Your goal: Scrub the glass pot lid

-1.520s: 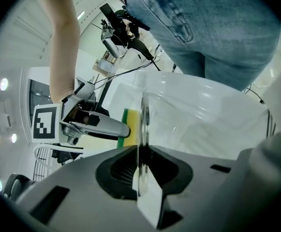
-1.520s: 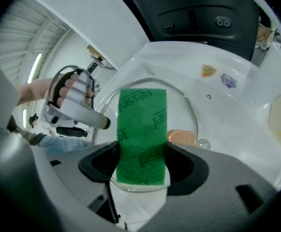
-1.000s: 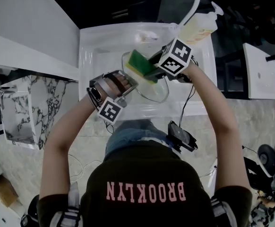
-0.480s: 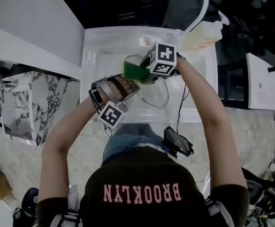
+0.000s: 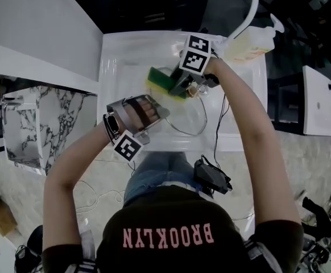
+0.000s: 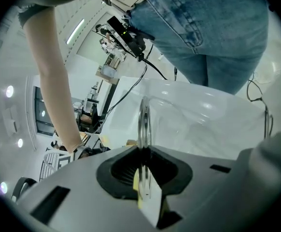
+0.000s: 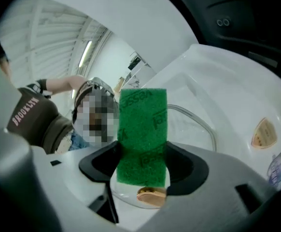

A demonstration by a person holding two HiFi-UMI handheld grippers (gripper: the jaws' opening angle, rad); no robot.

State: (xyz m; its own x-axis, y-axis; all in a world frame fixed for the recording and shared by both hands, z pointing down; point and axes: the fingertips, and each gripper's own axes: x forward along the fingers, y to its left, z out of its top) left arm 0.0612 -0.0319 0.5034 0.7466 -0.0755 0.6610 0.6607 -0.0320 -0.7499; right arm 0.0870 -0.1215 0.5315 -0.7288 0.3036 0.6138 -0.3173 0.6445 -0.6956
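My left gripper (image 5: 157, 111) is shut on the rim of the glass pot lid (image 5: 193, 118) and holds it tilted over the white sink (image 5: 113, 56). In the left gripper view the lid's metal rim (image 6: 144, 122) runs edge-on between the jaws of the left gripper (image 6: 145, 170). My right gripper (image 5: 174, 87) is shut on a green and yellow sponge (image 5: 161, 79), pressed against the lid's upper left part. In the right gripper view the green sponge (image 7: 143, 132) fills the jaws of the right gripper (image 7: 143, 166), with the lid's glass (image 7: 196, 124) behind it and a gold-coloured piece (image 7: 151, 196) below.
A white faucet (image 5: 251, 7) arches over the sink's far right corner, next to a pump soap bottle (image 5: 251, 38). A white counter (image 5: 29, 44) lies to the left, with a marbled surface (image 5: 26, 127) below it. Cables and a black device (image 5: 211, 175) hang by the person's waist.
The right gripper has slid the sponge leftward and toward the far side across the lid. The left gripper has shifted slightly left and nearer, still clamped on the rim.
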